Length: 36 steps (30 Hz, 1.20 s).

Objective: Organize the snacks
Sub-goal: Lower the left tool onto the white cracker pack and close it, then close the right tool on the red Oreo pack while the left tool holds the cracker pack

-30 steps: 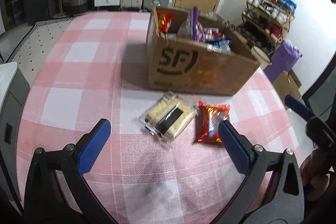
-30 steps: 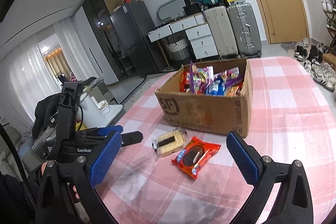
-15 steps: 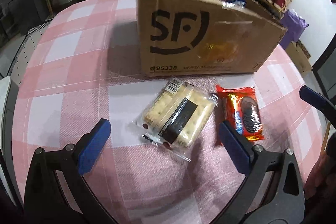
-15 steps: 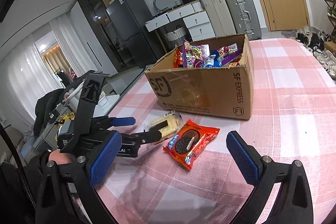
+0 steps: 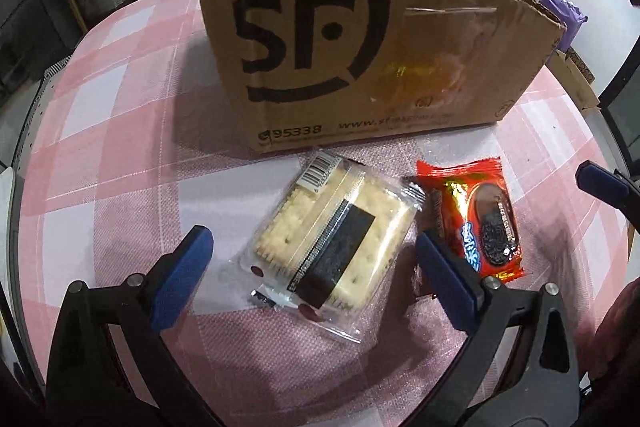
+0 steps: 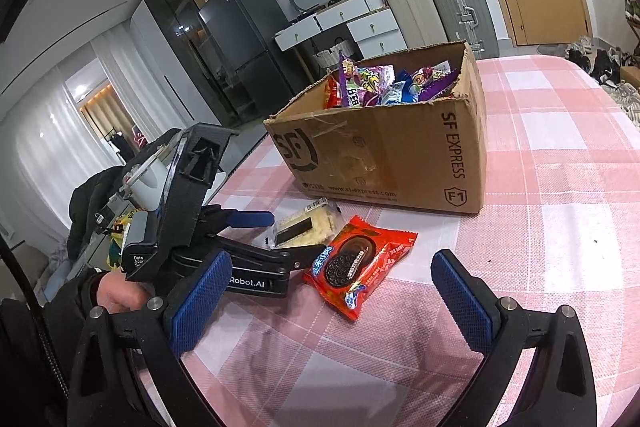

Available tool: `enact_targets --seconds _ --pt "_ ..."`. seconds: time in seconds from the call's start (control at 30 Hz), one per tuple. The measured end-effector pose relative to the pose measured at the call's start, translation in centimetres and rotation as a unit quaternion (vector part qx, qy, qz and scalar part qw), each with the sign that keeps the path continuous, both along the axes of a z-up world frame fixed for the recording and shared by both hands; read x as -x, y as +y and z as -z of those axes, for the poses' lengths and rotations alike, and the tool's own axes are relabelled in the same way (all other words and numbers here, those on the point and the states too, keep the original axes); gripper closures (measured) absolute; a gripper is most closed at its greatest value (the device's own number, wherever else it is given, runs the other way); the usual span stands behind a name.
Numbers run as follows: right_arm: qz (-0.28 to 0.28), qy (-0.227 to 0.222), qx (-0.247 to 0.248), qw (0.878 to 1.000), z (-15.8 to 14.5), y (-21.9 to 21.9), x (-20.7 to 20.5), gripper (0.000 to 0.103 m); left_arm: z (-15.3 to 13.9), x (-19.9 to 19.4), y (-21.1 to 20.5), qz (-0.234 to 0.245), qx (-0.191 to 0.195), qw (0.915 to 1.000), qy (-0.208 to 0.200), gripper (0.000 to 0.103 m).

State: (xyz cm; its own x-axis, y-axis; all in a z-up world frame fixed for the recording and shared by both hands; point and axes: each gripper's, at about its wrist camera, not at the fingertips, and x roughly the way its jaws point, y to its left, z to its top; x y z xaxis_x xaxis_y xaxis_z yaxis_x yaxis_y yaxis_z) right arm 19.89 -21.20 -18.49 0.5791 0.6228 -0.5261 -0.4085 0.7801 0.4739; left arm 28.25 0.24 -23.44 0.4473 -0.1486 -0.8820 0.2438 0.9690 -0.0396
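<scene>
Left tongs (image 5: 310, 259) advanced, now spread wide straddling cracker pack (image 5: 332, 239) on surface (image 5: 120, 163); grasp looked imminent. Right tongs (image 6: 332, 291) agape, empty, near cookie packet (image 6: 358, 263).

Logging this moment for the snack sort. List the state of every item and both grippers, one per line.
cracker pack: sealed, flat on the tablecloth, between the left gripper's open fingers
cookie pack: sealed, flat, beside the crackers
cardboard box: open-topped, upright, full of snacks
left gripper: open, straddling the crackers
right gripper: open, empty
</scene>
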Motion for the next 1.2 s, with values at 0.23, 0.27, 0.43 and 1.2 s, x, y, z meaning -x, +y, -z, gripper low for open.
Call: enact_targets --seconds 0.23,0.27,0.43,1.2 --pt "0.000 0.003 -0.003 1.000 0.2 -0.1 0.2 0.001 -0.3 -0.9 -0.9 0.042 -0.009 0.9989 -0.017 0.028" --pt "0.000 0.004 -0.004 1.000 0.2 -0.1 0.2 0.001 -0.4 -1.0 -1.1 0.049 -0.005 0.9986 -0.019 0.030" --pt "0.002 0.005 -0.009 1.000 0.3 -0.2 0.1 0.001 -0.9 -1.9 -1.7 0.073 -0.003 0.9972 -0.015 0.046" --pt "0.004 -0.002 -0.003 1.000 -0.5 0.2 0.8 0.001 -4.5 2.1 -0.6 0.038 0.014 0.9982 -0.044 0.046"
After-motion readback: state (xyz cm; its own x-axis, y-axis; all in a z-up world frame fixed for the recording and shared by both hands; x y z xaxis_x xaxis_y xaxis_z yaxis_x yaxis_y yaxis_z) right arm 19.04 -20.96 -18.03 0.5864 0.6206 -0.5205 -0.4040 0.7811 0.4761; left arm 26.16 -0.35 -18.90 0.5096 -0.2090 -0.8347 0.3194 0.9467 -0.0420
